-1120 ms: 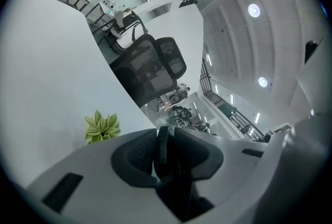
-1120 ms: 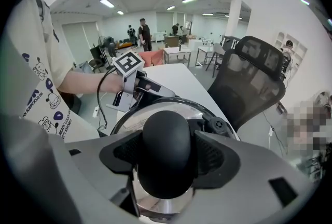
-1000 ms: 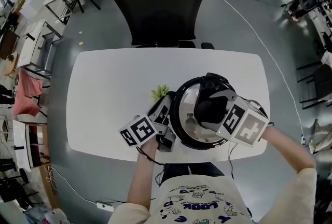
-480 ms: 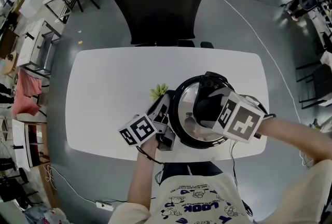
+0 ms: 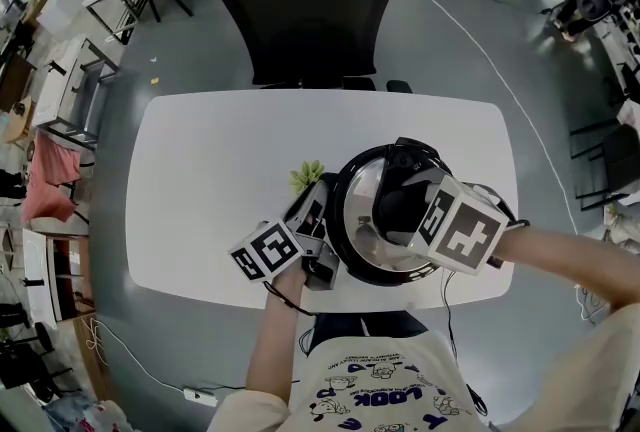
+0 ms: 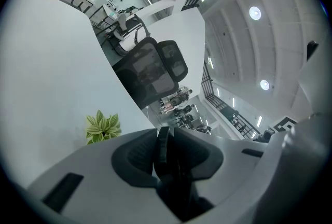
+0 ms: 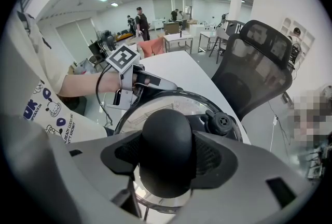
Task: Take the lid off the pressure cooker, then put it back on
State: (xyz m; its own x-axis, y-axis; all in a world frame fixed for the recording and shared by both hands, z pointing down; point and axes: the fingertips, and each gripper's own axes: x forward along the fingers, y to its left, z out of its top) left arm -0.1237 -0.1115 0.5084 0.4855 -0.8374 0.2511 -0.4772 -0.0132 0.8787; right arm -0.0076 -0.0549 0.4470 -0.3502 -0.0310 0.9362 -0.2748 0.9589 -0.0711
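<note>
The pressure cooker (image 5: 349, 242) stands at the near right of the white worktop (image 5: 220, 180) with its shiny, black-rimmed lid (image 5: 366, 188) on. The right tongs (image 7: 167, 159) are clamped on the lid's round black knob (image 7: 167, 135), the natural hold (smooth and domed, so it may slip if tilted). The left tongs (image 6: 167, 149) pinch a thin dark part (image 6: 162, 137) at the cooker's left side, apparently its handle, steadying the pot. The lid looks rigid and fairly heavy, so I would lift it level.

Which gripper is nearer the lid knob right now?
Right. The right gripper has its fingers clamped around the lid knob from above. The left gripper is at the pressure cooker's left rim, gripping its side handle, clear of the knob.
</note>
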